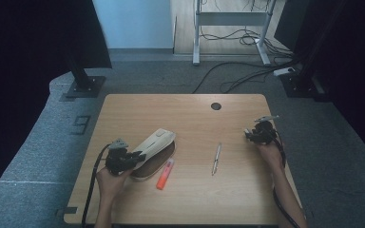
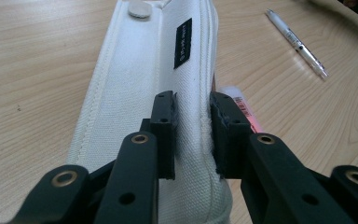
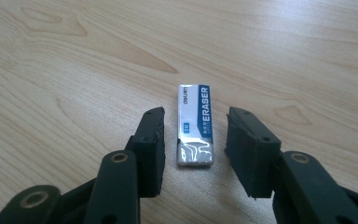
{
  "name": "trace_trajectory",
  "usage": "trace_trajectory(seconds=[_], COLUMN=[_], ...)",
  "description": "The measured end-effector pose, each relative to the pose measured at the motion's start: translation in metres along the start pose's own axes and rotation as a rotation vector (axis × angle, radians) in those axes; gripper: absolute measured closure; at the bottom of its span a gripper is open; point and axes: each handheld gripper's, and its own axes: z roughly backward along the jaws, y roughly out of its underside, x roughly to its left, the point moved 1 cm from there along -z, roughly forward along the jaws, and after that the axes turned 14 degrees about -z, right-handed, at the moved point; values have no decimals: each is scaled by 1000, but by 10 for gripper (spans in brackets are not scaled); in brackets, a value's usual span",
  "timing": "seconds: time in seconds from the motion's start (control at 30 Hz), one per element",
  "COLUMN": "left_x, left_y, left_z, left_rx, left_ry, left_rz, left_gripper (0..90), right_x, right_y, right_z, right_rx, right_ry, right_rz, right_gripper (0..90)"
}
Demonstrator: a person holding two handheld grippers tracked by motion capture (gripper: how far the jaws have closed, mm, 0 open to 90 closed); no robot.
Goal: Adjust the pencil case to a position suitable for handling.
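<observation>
A cream canvas pencil case (image 1: 156, 142) lies left of centre on the wooden table (image 1: 190, 199), with its lid raised. My left gripper (image 1: 139, 156) is shut on the near edge of that lid; in the left gripper view the jaws (image 2: 192, 105) pinch the seam of the pencil case (image 2: 135, 79). At the table's right side my right gripper (image 1: 250, 135) points down. In the right gripper view it (image 3: 195, 119) stands open astride a small white and blue eraser (image 3: 194, 126) that lies flat on the wood, with a gap between each pad and the eraser.
An orange highlighter (image 1: 165, 173) lies just right of the case, also seen as a pink tip (image 2: 242, 106). A silver pen (image 1: 216, 158) rests mid-table (image 2: 298, 44). A black cable hole (image 1: 216, 106) sits near the far edge.
</observation>
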Motion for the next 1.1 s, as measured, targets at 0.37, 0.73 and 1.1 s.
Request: trace_trajectory(seconds=[0.37, 0.73, 1.1], left_x=[0, 0, -1], left_y=[0, 0, 0], left_z=[0, 0, 0], left_rx=[0, 0, 3], left_ry=[-2, -3, -6], left_rz=[3, 4, -10], left_gripper=[726, 728, 727], right_x=[5, 2, 12], right_y=[1, 4, 6], right_z=[2, 17, 38], right_rx=[25, 5, -14], right_ry=[-26, -35, -64], right_rz=[-23, -45, -21], right_gripper=[717, 721, 721])
